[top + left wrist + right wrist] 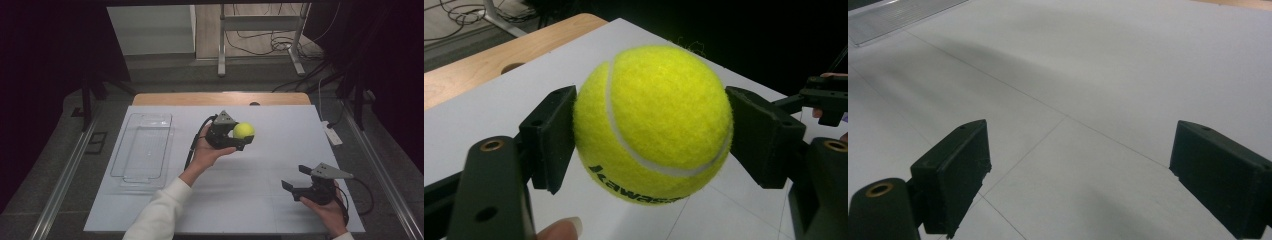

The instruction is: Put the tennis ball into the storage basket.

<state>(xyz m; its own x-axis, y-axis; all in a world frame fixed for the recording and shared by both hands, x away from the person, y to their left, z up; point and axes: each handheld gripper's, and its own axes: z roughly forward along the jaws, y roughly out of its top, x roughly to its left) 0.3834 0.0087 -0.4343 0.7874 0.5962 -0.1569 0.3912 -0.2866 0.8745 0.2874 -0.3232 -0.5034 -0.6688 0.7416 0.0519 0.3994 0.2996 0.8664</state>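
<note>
Near the surface's front right corner, the right gripper [296, 182] sits in the person's right hand [327, 210], its two black jaws spread wide with nothing between them; in the right gripper view they frame bare white table surface [1088, 75] crossed by faint seam lines.

Farther in, around the middle of the surface, the left gripper [242, 136] is held up in the person's left hand [207, 152], a white sleeve [157, 212] trailing to the front edge. Its jaws clamp a fuzzy yellow-green tennis ball [653, 122] from both sides, clear of the surface. The ball has a curved white seam and black lettering low on its face, partly cut off, reading roughly "kawasa".

Toward the left edge lies a clear rectangular plastic tray [143, 150], long side running front to back, with nothing visible in it. A strip of wooden tabletop [165, 98] shows along the far edge.
</note>
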